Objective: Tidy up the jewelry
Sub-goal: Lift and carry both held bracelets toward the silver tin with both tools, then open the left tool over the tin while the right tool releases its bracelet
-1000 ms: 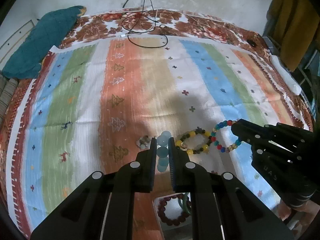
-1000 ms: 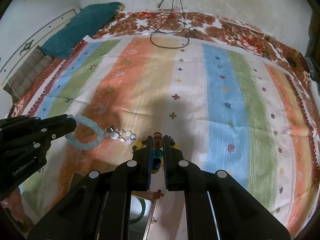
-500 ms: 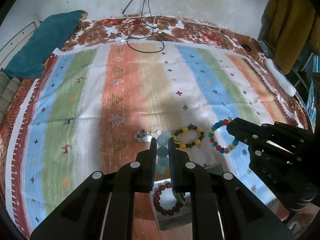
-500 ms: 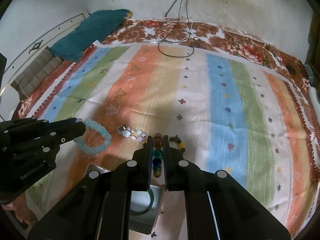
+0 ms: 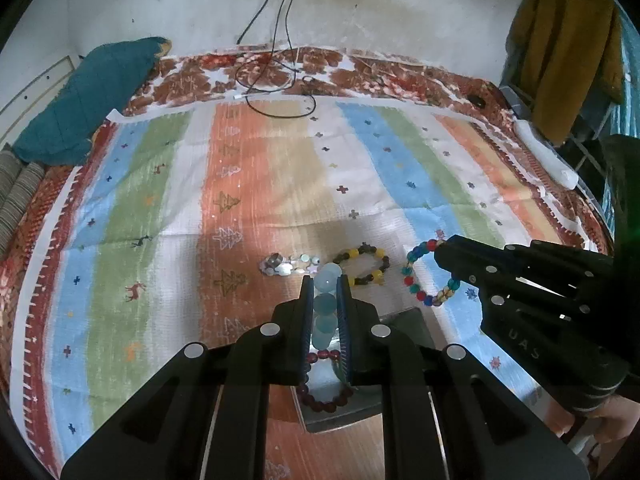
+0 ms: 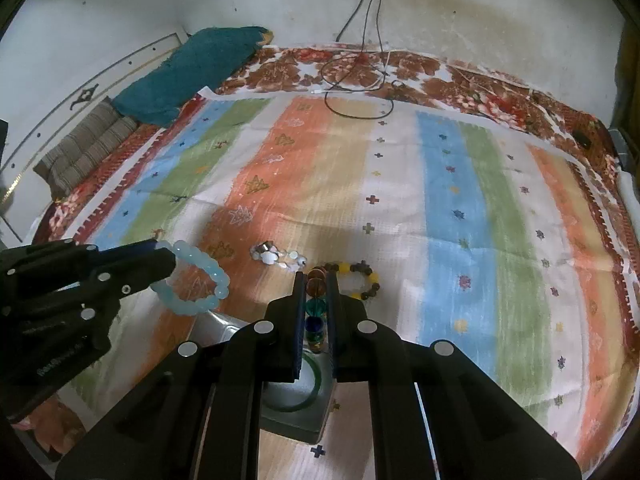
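My left gripper (image 5: 325,280) is shut on a pale blue bead bracelet (image 5: 326,306), which hangs from it in the right wrist view (image 6: 196,284). My right gripper (image 6: 316,276) is shut on a multicoloured bead bracelet (image 6: 315,308), seen hanging in the left wrist view (image 5: 424,276). Both are held above a small grey tray (image 5: 404,320) that holds a dark red bead bracelet (image 5: 324,392) and a green bangle (image 6: 296,396). A yellow-and-brown bead bracelet (image 5: 364,266) and a silvery shell bracelet (image 5: 286,266) lie on the striped cloth (image 5: 248,184).
Black cables (image 5: 276,84) lie at the far side of the cloth. A teal pillow (image 5: 88,100) lies at the far left. A mustard garment (image 5: 568,44) hangs at the far right.
Both grippers have lifted and drawn back with their bracelets. The tray with the red bracelet and green bangle has come further into view beneath them.
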`<state>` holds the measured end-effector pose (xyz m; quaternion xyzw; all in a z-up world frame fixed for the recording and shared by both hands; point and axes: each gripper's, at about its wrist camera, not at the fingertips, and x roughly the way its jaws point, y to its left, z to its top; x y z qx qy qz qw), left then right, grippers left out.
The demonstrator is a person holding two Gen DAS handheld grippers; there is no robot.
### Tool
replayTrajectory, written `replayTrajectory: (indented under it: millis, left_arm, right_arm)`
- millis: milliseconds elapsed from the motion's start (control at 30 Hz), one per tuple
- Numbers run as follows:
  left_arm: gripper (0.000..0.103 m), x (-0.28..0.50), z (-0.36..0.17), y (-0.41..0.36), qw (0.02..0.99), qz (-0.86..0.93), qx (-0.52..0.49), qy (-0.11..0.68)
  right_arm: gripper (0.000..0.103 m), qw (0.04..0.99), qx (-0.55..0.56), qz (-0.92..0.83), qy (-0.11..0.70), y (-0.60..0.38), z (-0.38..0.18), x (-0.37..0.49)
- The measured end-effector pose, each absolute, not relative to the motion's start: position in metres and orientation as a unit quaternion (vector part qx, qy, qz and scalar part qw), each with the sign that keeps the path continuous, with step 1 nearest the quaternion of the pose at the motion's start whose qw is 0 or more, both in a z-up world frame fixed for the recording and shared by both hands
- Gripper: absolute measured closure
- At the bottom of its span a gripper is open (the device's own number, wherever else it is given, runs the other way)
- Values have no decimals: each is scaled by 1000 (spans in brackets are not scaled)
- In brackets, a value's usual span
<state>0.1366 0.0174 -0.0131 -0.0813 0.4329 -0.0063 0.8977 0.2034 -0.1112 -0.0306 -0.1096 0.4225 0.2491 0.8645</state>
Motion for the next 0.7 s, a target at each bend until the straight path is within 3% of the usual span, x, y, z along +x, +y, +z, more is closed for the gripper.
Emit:
replayTrajectory:
  millis: [700]
  left_arm:
    - [92, 107, -11, 5, 900, -19, -79, 427]
  right_arm:
    - [93, 856, -121, 265, 426, -118, -34, 172]
